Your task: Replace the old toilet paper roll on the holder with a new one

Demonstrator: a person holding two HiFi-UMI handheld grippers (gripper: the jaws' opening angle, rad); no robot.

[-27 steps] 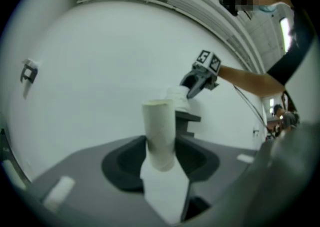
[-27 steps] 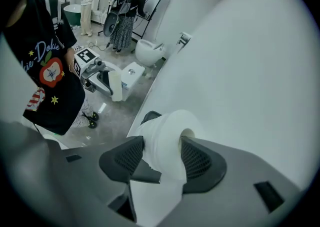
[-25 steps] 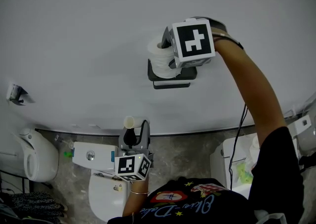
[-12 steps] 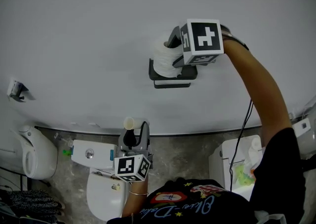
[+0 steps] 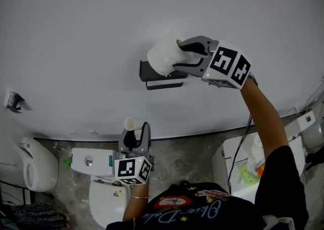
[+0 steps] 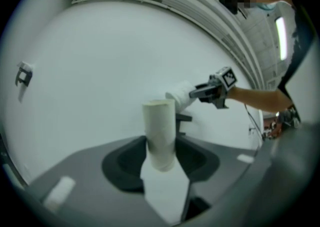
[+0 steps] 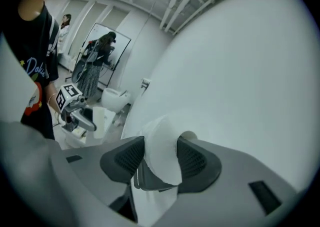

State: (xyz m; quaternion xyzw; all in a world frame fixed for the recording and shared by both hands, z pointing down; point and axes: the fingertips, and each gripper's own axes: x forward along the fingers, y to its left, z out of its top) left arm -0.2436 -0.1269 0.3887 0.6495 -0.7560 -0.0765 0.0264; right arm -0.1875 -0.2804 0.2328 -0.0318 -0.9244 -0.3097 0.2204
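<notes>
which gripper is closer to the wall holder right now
Right. The right gripper grips the full roll right at the holder on the wall; the left gripper is far below it, near the toilet, gripping the empty cardboard tube.

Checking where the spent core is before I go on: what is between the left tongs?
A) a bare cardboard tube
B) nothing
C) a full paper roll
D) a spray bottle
A: in the left gripper view the left tongs grip an upright cardboard tube; the full roll is in the right tongs.
</notes>
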